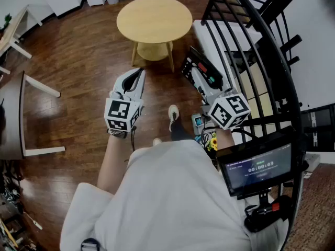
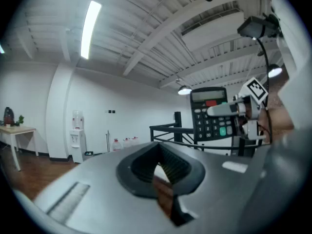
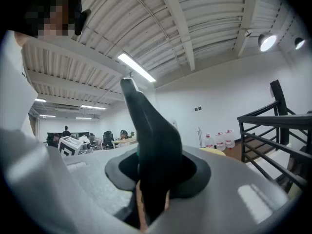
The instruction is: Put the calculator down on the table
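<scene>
In the head view my right gripper (image 1: 207, 88) is shut on a black calculator (image 1: 201, 68) with red and green keys, held in the air to the right of the round wooden table (image 1: 154, 20). The right gripper view looks along the calculator's dark edge (image 3: 151, 145), which rises from between the jaws (image 3: 153, 189). My left gripper (image 1: 140, 73) hangs over the floor just before the table, jaws together and holding nothing. From the left gripper view (image 2: 160, 168) the calculator's keypad (image 2: 210, 116) faces the camera at the right, with a white finger (image 2: 225, 109) of the right gripper across it.
A black metal railing (image 1: 251, 51) runs along the right side, close to the right gripper. A white desk frame (image 1: 31, 82) stands at the left. Dark wood floor (image 1: 78, 46) surrounds the table. A small screen (image 1: 259, 167) hangs at the person's chest. Water bottles (image 2: 122, 144) line the far wall.
</scene>
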Demonstrator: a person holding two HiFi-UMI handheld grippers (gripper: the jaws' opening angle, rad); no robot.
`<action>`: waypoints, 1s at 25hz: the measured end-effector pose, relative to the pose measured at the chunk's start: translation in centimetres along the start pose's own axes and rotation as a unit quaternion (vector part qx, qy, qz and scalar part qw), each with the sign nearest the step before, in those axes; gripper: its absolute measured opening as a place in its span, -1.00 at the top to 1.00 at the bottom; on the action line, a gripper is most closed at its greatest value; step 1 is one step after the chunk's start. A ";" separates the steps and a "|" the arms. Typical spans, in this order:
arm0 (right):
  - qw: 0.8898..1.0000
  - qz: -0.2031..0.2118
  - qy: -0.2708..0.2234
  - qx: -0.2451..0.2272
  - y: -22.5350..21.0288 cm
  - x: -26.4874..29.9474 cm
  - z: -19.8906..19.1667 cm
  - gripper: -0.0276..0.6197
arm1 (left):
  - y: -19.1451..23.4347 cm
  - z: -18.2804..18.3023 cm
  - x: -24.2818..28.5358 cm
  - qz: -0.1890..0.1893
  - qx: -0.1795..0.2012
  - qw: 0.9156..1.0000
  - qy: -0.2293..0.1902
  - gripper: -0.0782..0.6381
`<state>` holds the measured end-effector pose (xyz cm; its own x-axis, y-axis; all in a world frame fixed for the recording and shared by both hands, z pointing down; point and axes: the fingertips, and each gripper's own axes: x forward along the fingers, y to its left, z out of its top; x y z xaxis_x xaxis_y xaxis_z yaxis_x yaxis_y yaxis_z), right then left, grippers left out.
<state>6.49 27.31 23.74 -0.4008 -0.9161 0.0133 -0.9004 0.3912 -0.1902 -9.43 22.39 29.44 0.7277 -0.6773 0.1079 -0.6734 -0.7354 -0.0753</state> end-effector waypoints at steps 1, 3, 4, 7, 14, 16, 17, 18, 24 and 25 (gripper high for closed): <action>1.000 0.000 0.000 -0.002 -0.1 0.1 0.0 0.55 | 0.0 -0.1 0.1 -0.001 0.001 1.000 0.000 0.76; 1.000 -0.001 0.000 -0.004 -0.4 0.2 -0.2 0.55 | -0.1 -0.3 0.3 -0.002 0.002 1.000 0.002 0.76; 1.000 -0.001 0.000 -0.004 -0.5 0.2 -0.4 0.55 | -0.2 -0.6 0.4 -0.003 0.002 1.000 0.002 0.76; 1.000 -0.002 -0.004 -0.004 -1.1 0.5 -1.2 0.55 | -0.2 -1.5 1.0 -0.003 0.004 1.000 0.003 0.76; 1.000 -0.004 -0.008 -0.001 -6.6 4.9 0.9 0.55 | 2.4 -0.1 7.3 -0.001 0.008 1.000 0.010 0.76; 1.000 -0.003 -0.004 0.001 -9.5 7.4 1.4 0.55 | 3.8 0.0 10.7 0.000 0.003 1.000 0.014 0.76; 1.000 -0.002 -0.002 0.001 -11.0 8.8 1.7 0.55 | 4.6 0.0 12.5 0.001 0.001 1.000 0.016 0.76; 1.000 0.000 -0.001 0.002 -12.2 10.1 2.0 0.55 | 5.3 0.2 14.2 0.002 -0.001 1.000 0.018 0.76; 1.000 0.004 0.006 -0.003 -14.4 12.8 3.1 0.55 | 7.0 1.1 17.0 0.004 -0.004 1.000 0.017 0.76; 1.000 0.003 0.005 -0.005 -14.3 12.9 3.1 0.55 | 7.1 0.9 17.0 0.005 -0.004 1.000 0.017 0.76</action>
<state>14.73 9.66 23.62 -0.4085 -0.9125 0.0223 -0.8994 0.3982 -0.1803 -1.70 5.67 29.80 0.7164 -0.6832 0.1416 -0.6814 -0.7287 -0.0680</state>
